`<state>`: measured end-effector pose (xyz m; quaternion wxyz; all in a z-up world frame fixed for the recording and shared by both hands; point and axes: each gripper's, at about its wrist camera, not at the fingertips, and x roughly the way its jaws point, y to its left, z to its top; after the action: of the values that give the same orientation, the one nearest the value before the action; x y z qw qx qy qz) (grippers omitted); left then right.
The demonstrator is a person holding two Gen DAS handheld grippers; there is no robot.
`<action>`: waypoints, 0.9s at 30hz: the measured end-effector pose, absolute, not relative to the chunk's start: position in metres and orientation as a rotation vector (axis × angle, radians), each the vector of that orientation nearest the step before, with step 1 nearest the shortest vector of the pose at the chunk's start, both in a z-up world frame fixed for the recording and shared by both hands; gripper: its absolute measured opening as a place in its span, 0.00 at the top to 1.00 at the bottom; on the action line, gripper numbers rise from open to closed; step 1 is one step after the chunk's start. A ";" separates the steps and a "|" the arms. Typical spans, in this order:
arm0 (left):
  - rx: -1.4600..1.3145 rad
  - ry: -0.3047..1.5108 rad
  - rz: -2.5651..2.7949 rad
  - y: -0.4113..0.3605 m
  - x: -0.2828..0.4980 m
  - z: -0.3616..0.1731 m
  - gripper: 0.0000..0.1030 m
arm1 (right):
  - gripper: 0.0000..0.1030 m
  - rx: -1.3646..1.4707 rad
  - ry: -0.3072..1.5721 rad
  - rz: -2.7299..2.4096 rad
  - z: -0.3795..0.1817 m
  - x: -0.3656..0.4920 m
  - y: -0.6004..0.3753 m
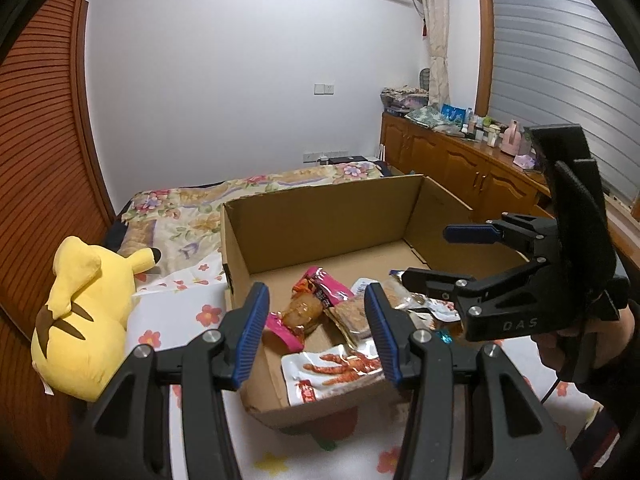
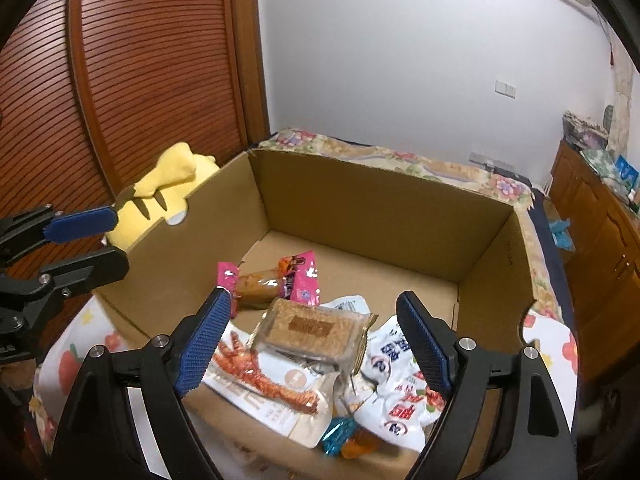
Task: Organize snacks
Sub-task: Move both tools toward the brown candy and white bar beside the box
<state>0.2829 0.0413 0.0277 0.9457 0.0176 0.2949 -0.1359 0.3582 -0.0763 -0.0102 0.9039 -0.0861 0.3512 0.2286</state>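
The right tongs [image 2: 316, 344] hang released above the near end of the cardboard box [image 2: 372, 204], nothing between their blue pads. Under them lies a brown cracker pack [image 2: 310, 330], with a chicken-feet packet [image 2: 272, 384] at 8 o'clock, a white bag [image 2: 396, 376] at 4 o'clock and a pink sausage wrapper [image 2: 280, 280] at 11 o'clock. The left tongs [image 1: 316, 332] hover half-spread and empty over the box's near-left corner. A yellow plush toy [image 1: 80, 320] lies on the bed [image 1: 180, 208] at 9 o'clock.

Left gripper [image 1: 316, 336] is hovering empty-jawed over the cardboard box [image 1: 320, 216], snack packets [image 1: 332, 372] lying near, right gripper [image 1: 436, 256] gaping alongside.
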 end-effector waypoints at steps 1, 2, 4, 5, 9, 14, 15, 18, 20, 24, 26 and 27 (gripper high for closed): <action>0.037 0.596 -0.279 0.040 0.278 0.029 0.51 | 0.16 -0.177 0.722 0.475 -0.008 0.356 -0.076; 0.037 0.593 -0.280 0.040 0.275 0.029 0.50 | 0.16 -0.175 0.715 0.480 -0.006 0.349 -0.077; 0.037 0.585 -0.281 0.038 0.266 0.030 0.50 | 0.16 -0.173 0.703 0.492 -0.001 0.337 -0.078; 0.039 0.581 -0.279 0.037 0.262 0.031 0.49 | 0.16 -0.174 0.699 0.497 0.000 0.332 -0.078; 0.033 0.567 -0.282 0.034 0.243 0.030 0.44 | 0.16 -0.177 0.672 0.518 0.007 0.306 -0.082; 0.023 0.577 -0.293 0.029 0.226 0.018 0.38 | 0.16 -0.180 0.654 0.552 0.008 0.275 -0.086; 0.023 0.581 -0.295 0.027 0.223 0.014 0.38 | 0.16 -0.179 0.654 0.555 0.007 0.270 -0.088; 0.027 0.603 -0.292 0.020 0.218 0.000 0.37 | 0.17 -0.170 0.668 0.565 -0.001 0.259 -0.094; 0.032 0.623 -0.300 0.015 0.217 -0.011 0.37 | 0.20 -0.174 0.682 0.568 -0.009 0.253 -0.097; 0.028 0.669 -0.328 0.002 0.218 -0.033 0.37 | 0.25 -0.191 0.710 0.557 -0.028 0.244 -0.103; 0.036 0.693 -0.339 -0.006 0.220 -0.044 0.37 | 0.28 -0.190 0.733 0.549 -0.038 0.244 -0.108; 0.040 0.707 -0.346 -0.011 0.222 -0.050 0.37 | 0.30 -0.190 0.740 0.547 -0.041 0.243 -0.110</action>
<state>0.2224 -0.0108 -0.0496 0.9234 0.0197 0.3443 -0.1684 0.2434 -0.1097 -0.0410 0.8917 -0.0913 0.3565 0.2634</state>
